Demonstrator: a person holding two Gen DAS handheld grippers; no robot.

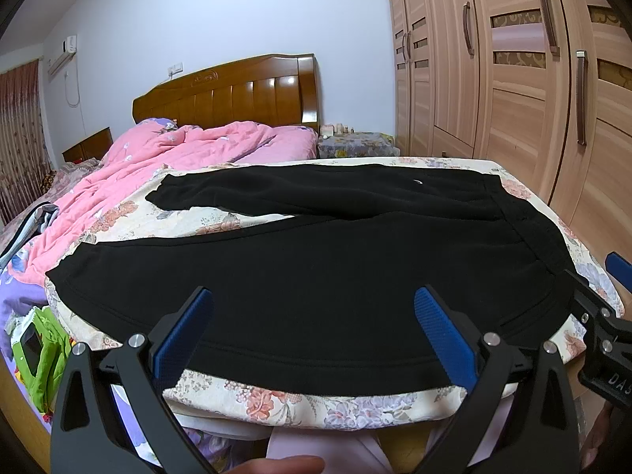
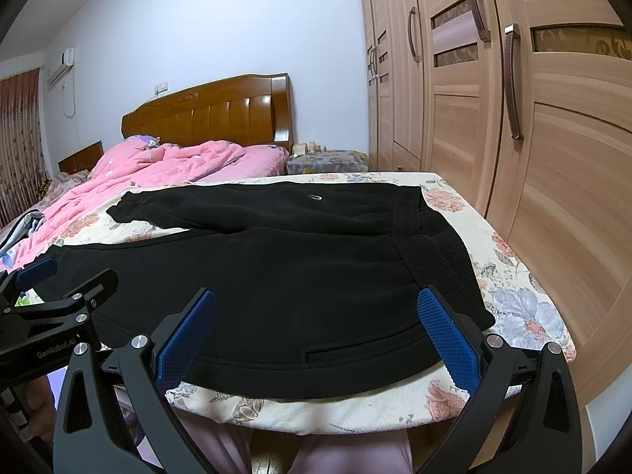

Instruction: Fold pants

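While black pants [image 1: 316, 276] lie unfolded on the floral bed [image 1: 276, 399], no fold shows yet. Left gripper [image 1: 312, 316] and right gripper [image 2: 316, 316] hover, fingers spread, grasping nothing.

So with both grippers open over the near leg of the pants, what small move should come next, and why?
Probably lower both open grippers, left gripper and right gripper, onto the near edge of the black pants and close. The pants lie spread flat with legs apart, nothing gripped yet.
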